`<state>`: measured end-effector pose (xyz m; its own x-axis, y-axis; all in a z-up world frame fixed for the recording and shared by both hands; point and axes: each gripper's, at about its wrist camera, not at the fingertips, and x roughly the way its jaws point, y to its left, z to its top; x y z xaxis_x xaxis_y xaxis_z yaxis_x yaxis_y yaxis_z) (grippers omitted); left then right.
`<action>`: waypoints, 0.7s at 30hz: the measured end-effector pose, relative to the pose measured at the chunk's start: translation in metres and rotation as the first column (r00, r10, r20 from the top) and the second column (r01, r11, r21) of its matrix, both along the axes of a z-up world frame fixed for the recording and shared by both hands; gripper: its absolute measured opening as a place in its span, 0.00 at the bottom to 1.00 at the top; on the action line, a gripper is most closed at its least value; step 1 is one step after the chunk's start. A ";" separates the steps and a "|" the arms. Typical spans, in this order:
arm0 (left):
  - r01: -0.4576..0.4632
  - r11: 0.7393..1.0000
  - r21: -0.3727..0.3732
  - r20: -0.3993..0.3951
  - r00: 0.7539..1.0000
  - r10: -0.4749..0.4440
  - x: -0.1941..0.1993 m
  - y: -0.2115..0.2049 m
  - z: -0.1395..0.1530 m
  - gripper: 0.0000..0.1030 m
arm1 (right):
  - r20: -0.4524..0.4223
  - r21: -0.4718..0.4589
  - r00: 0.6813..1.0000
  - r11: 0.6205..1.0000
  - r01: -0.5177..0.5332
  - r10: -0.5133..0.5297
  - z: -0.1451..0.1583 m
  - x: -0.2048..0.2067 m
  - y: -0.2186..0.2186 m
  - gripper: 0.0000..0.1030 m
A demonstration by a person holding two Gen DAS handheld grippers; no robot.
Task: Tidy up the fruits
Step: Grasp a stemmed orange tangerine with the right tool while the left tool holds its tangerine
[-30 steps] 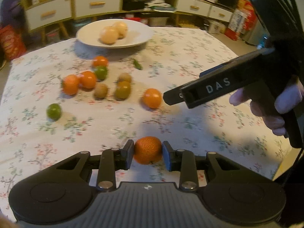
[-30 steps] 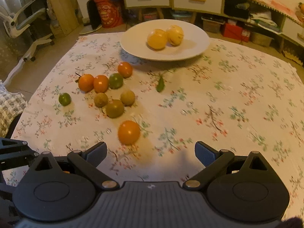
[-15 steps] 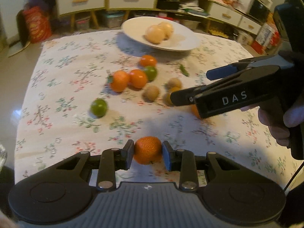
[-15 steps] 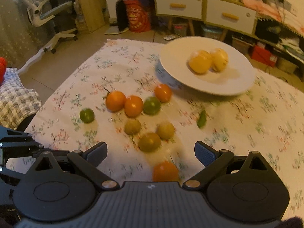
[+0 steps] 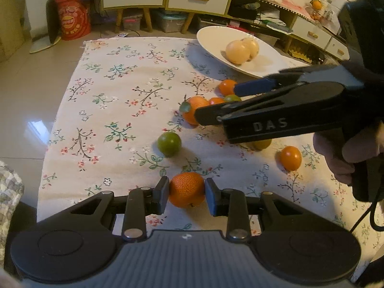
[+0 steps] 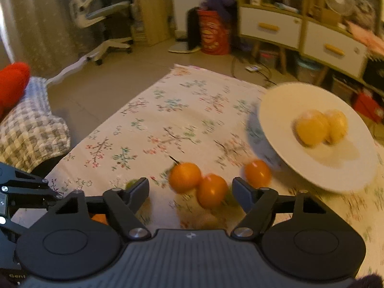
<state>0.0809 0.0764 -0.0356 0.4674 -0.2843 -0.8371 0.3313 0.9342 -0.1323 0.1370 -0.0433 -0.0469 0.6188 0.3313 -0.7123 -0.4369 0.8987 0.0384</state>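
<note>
Broadly, the worktop, covered with a flowered cloth, carries everything, and the white plate stands at its far side with two pale yellow fruits already in it. Between the plate and the person lies a loose cluster of small fruits: several orange ones, some green or brownish ones partly hidden, one green fruit standing apart on the near side, and one orange fruit apart to the right in the left wrist view.

The right gripper reaches over this cluster from the person's right side, so it is the nearer one to the loose fruits. Its jaws are closing, but they do not yet press on anything. In its own view, two orange fruits, the leafy one and its neighbour, appear in the gap between the jaws and a little beyond the tips, while a third lies just outside the right jaw, close under the plate rim. The picture is blurred, so I cannot tell which fruit the jaws are level with. I judge the neighbour fruit as the likely target.

The left gripper holds a rough-skinned mandarin clamped between its jaws, above the near edge of the worktop, well apart from the plate.
</note>
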 end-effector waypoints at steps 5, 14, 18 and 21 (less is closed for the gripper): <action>-0.010 1.000 -0.005 -0.010 1.000 0.010 0.001 0.006 -0.003 0.14 | 0.000 -0.071 0.998 0.996 -0.057 0.057 -0.005 0.011 0.016 0.55; -0.018 1.000 -0.013 -0.046 0.999 0.017 0.009 0.007 -0.004 0.18 | -0.007 -0.060 0.998 0.997 -0.058 0.058 -0.011 0.019 0.014 0.41; -0.037 0.999 -0.039 -0.095 0.995 0.033 0.012 0.010 -0.009 0.19 | 0.005 -0.095 0.996 0.992 -0.088 0.089 -0.011 0.016 0.019 0.41; -0.041 0.998 -0.039 -0.110 0.993 0.036 0.011 0.009 -0.010 0.20 | 0.009 -0.124 0.994 0.986 -0.108 0.110 -0.013 0.015 0.023 0.41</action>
<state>0.0923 0.0858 -0.0460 0.3849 -0.3031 -0.8718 0.2766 0.9390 -0.2043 0.1521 -0.0203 -0.0598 0.5956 0.3075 -0.7421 -0.5319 0.8433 -0.0774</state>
